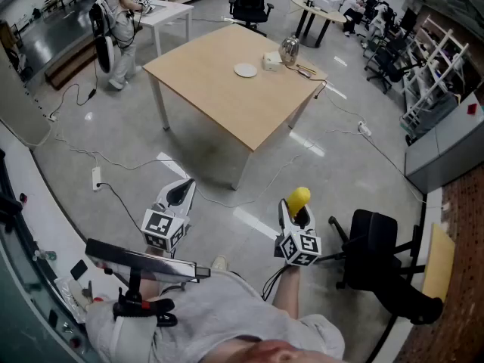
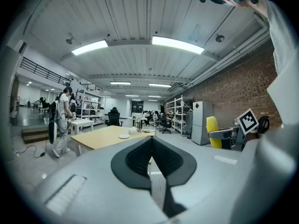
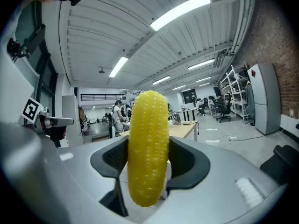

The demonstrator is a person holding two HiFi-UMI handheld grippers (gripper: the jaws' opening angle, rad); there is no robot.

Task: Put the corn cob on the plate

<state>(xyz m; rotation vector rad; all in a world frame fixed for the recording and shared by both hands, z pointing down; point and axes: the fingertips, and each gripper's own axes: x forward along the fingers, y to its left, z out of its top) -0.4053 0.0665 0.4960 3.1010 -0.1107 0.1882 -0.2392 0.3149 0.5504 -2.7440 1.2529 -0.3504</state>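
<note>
**A:** So, what fills most of the head view?

**B:** Grey floor with cables trailing over it. A light wooden table stands well away from the person wearing the camera. A black office chair stands close on that person's right. Another person stands at a white desk beyond the table.

**A:** And the two tools?

**B:** Both are held low over the floor, near the wearer's body and far short of the table. The left gripper has its jaws brought together, pad against pad, and is empty. The right gripper is clamped on the corn cob, and its dark pads press the yellow kernels from both sides.

**A:** How does the cob sit?

**B:** Upright, with its rounded ends standing out above and below the jaws. In the head view its yellow tip pokes up past the right gripper, over the floor and well apart from the table.

**A:** And the plate?

**B:** The plate is small and white and lies on the tabletop toward the far side. Just beside it is a white box, and next to that a shiny metal kettle.
</note>
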